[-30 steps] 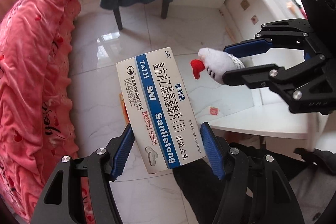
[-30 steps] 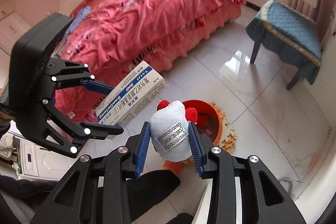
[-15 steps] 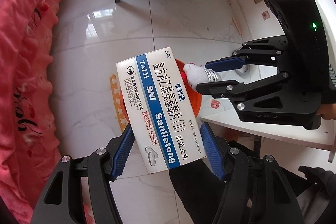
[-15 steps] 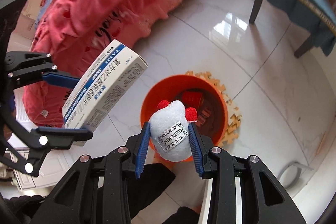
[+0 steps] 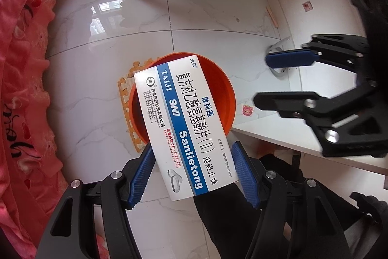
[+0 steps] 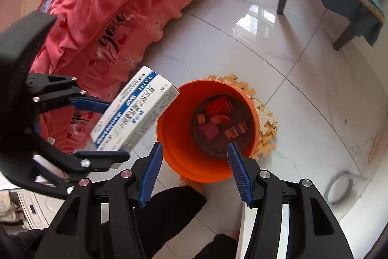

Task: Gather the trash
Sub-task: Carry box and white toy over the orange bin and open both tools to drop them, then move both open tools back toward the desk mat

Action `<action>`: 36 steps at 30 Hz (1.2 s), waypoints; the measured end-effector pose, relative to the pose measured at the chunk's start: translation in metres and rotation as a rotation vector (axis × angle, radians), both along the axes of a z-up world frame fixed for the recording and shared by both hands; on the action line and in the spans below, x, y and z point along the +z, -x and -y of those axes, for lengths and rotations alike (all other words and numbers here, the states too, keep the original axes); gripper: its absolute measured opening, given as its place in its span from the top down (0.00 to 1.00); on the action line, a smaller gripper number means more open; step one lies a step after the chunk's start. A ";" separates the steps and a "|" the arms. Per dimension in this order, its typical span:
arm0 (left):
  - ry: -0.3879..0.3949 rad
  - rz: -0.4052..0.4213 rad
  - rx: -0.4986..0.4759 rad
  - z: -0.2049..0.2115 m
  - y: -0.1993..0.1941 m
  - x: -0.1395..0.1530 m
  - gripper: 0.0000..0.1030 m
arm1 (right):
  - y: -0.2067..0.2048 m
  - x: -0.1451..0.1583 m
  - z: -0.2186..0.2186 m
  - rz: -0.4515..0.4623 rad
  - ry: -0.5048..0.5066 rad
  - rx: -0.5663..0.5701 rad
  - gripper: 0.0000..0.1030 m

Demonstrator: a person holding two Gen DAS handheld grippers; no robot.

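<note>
Gripping the medicine box (image 5: 184,130) across its short sides, the left gripper (image 5: 192,174) is holding it with its long axis running away from the jaws, far end reaching over the near-left rim of the orange bin (image 6: 206,128). To its right, the right gripper (image 6: 194,171) is hovering above the bin, jaws apart and empty. Releasing should drop the box in.

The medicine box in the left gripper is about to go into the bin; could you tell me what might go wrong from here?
The medicine box hangs over the near rim of the orange bin, not its middle, so it may clip the rim and fall onto the floor. The open right gripper is close beside and could get bumped.
</note>
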State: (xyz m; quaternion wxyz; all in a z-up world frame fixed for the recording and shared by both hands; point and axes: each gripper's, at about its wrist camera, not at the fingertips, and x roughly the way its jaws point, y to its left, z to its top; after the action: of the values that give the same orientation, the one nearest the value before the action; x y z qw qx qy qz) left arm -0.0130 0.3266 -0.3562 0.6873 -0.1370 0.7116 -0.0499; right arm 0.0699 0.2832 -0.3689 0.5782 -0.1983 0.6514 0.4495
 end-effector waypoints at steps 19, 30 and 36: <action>-0.099 0.017 -0.119 0.025 -0.008 0.045 0.23 | -0.007 0.062 0.045 0.015 -0.080 -0.001 0.45; -0.217 0.067 -0.195 0.067 0.000 0.124 0.18 | -0.003 0.152 0.097 0.048 -0.181 -0.019 0.37; -0.270 0.138 -0.247 0.108 -0.001 0.176 0.15 | 0.003 0.199 0.137 0.085 -0.255 -0.048 0.33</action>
State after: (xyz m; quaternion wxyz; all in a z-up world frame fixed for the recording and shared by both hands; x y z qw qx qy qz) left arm -0.0118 0.2190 -0.1806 0.7351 0.0487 0.6746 -0.0471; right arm 0.0670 0.1459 -0.1703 0.6363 -0.1263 0.5684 0.5060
